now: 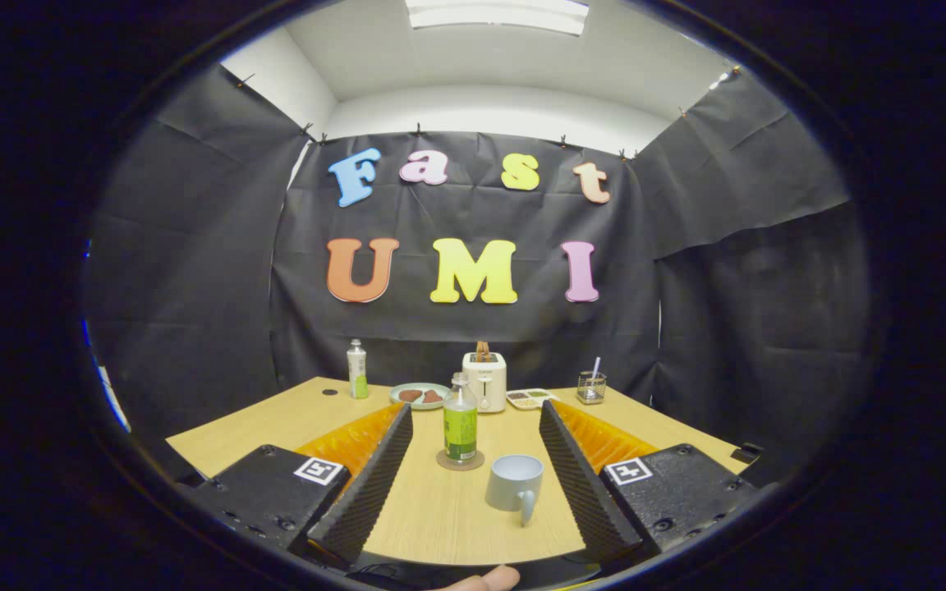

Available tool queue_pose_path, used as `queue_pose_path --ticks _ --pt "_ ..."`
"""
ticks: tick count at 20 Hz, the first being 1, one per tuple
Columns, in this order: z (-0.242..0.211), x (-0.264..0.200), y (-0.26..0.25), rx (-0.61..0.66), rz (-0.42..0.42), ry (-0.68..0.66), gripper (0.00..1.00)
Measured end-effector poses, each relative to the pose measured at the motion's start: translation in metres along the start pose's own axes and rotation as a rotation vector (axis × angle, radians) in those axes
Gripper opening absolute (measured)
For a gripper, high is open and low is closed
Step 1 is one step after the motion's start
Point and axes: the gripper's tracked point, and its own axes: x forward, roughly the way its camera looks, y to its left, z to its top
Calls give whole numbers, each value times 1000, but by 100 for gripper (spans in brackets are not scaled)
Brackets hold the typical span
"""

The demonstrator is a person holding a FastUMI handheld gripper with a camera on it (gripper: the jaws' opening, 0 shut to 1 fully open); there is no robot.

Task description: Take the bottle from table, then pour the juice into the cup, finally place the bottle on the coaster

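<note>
Bottle [460, 428] with its green label, print too small to read, stands on the coaster [461, 460] ahead between the fingers. Gripper [476, 427] spread wide, holding nothing; cup [514, 484] sits nearer, just right of the bottle.

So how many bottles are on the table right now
2. The green-labelled bottle stands on the coaster between the open gripper fingers, beside the cup; a second bottle stands beyond them near the plate.

bottle [461, 428] label unreadable, claw [473, 460] markers wordless

Gripper-mounted fisheye, low over the table [292, 419], facing the booth's back wall.
</note>
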Motion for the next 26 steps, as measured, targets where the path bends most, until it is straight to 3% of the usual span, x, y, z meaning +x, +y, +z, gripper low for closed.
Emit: queue_pose_path --ticks 19,26 --pt "15 -20 -15 9 -17 -29 100" --pt "8 -20 -19 70 7 -15 100"
